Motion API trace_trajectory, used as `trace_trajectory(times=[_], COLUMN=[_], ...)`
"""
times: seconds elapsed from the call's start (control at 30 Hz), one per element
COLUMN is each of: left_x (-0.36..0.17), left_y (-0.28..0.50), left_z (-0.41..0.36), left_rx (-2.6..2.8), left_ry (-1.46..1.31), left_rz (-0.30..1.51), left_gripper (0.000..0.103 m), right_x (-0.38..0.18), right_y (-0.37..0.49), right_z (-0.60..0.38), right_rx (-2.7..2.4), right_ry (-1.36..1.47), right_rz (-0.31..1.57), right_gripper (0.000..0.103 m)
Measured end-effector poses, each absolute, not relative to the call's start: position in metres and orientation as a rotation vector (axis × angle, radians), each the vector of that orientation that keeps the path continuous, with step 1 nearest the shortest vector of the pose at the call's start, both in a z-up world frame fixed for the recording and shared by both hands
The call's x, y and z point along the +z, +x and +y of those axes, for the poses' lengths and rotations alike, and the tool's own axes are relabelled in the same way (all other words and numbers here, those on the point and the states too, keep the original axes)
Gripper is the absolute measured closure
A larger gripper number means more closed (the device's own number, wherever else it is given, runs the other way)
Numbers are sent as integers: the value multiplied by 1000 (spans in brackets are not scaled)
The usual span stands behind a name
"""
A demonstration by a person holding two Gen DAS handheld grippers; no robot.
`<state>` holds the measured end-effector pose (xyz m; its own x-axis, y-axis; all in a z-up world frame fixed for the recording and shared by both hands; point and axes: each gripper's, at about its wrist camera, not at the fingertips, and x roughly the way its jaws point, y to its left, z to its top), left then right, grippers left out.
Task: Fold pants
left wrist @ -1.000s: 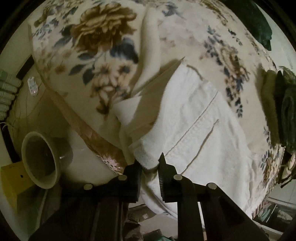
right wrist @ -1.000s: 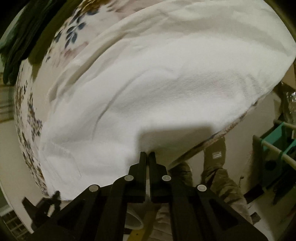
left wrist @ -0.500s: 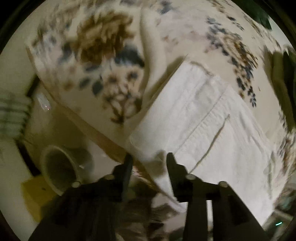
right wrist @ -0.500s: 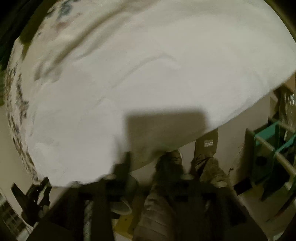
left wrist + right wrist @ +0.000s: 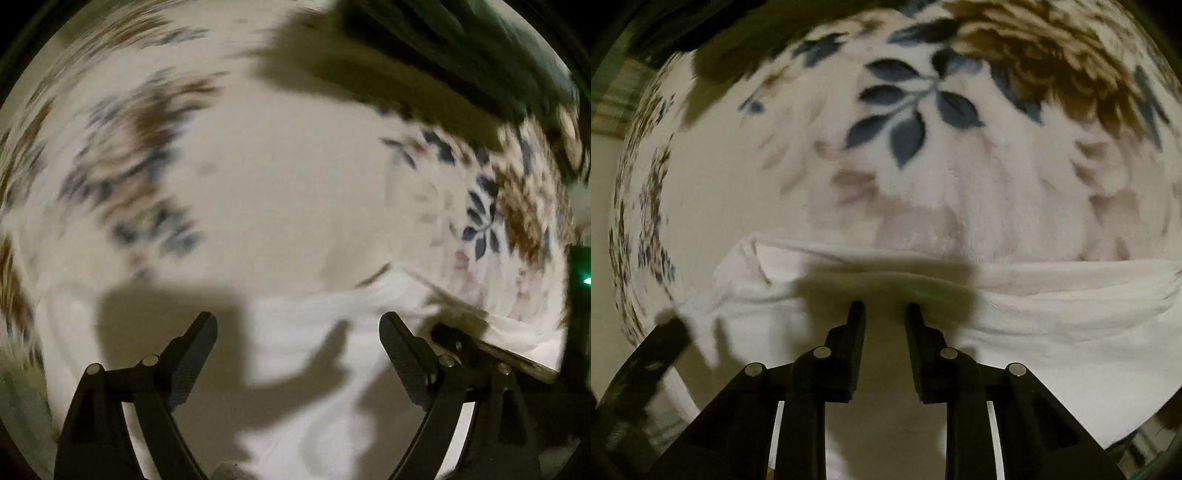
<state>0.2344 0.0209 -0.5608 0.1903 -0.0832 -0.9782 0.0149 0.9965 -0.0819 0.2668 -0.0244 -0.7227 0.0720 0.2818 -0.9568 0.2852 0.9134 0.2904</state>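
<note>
Hovering over the white pants (image 5: 1052, 317), both grippers had their jaws apart and held nothing: the left gripper (image 5: 297, 325) spread wide, the right gripper (image 5: 884, 306) parted only a little. The pants lay on the floral blanket (image 5: 923, 177) of the bed, seemingly near its edge, though blur obscured this. A loose fold could slip or bunch if either gripper caught one layer. No writing was legible.
</note>
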Motion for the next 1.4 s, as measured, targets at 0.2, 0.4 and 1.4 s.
trace_trajectory(times=[0.2,0.4,1.4], left_x=[-592,-567,-558], left_y=[265,261,123], left_z=[22,23,-360], left_rx=[-50,-47,-438], left_ry=[-45,-36,368], left_rz=[1435,1419,1479], left_gripper=[9,8,8], right_x=[-725,-701,-709], right_y=[259,221,-65], right_z=[-57,-105,-519], right_rx=[-46,-10,-739], right_ry=[640,791,1175], right_rz=[1475,1404,1002], right_gripper=[94,66,93])
